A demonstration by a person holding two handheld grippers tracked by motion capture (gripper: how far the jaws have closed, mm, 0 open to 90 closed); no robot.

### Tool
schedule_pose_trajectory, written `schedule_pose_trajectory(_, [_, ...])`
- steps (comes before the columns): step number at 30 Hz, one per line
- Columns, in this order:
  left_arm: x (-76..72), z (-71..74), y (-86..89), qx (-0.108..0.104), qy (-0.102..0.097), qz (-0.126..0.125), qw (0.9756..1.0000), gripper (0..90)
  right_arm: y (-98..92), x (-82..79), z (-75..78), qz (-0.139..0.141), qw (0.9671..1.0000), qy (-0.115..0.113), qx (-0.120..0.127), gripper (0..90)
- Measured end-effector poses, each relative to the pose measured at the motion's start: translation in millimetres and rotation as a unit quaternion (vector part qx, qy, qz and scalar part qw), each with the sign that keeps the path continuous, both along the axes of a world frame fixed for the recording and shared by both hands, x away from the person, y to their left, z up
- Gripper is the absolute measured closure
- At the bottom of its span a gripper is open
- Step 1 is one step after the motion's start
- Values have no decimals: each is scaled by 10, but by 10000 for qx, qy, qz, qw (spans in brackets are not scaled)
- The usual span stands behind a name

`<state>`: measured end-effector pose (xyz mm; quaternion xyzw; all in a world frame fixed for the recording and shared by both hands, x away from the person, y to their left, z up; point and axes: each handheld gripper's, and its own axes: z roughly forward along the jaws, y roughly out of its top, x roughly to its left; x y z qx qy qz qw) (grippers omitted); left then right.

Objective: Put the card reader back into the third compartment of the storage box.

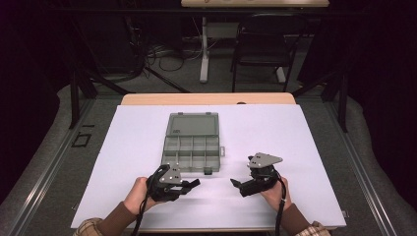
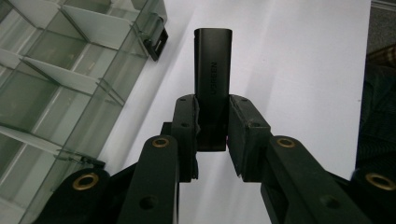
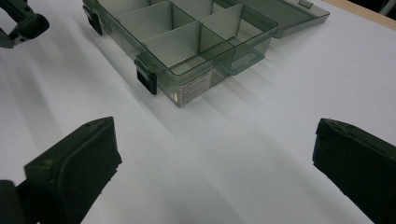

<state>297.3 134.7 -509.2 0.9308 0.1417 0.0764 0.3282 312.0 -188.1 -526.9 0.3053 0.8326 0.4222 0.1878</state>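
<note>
An open, clear grey compartment box (image 1: 192, 147) lies in the middle of the white table cover, its lid folded back; the compartments look empty. My left gripper (image 1: 189, 186) rests just in front of the box's near edge, shut on a slim black rectangular device (image 2: 212, 79) with printed lettering, which sticks out past the fingertips (image 2: 247, 126). The left gripper view has the box (image 2: 70, 84) to the left of the jaws (image 2: 212, 135). My right gripper (image 1: 237, 186) sits to the right, pointing left, open. Its jaws (image 3: 212, 140) stand wide over bare white surface, with the box (image 3: 187, 46) beyond.
The white cover (image 1: 295, 147) spreads over a wooden table whose far edge (image 1: 206, 98) shows behind it. A dark chair (image 1: 265, 44) and a white desk leg (image 1: 204, 54) stand on the floor beyond. The left gripper's tip (image 3: 23, 23) appears at the right gripper view's upper left.
</note>
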Motion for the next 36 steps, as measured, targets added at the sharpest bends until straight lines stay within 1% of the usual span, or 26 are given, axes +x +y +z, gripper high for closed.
schedule_pose_trajectory(10, [32, 26, 11, -55, -71, 77, 9999, 732, 18, 5, -13, 15, 10000, -40, -16, 0])
schedule_pose_trajectory(15, [45, 40, 0, -85, -100, 91, 9999, 732, 23, 3, -13, 0, 9999, -75, -84, 0])
schedule_pose_trajectory(18, [53, 55, -1, -108, -131, 102, 9998, 732, 22, 0, -13, 4, 9999, -79, -81, 0])
schedule_pose_trajectory(25, [83, 84, 8, -170, -178, 158, 9996, 732, 28, -6, -14, 21, 9999, -47, -92, 0])
schedule_pose_trajectory(33, [138, 97, 25, -234, -240, 254, 9991, 732, 24, 0, -24, 32, 10000, 44, -29, 0])
schedule_pose_trajectory(36, [145, 107, 24, -269, -248, 282, 9989, 731, 23, -6, -19, 38, 10000, 40, -19, 0])
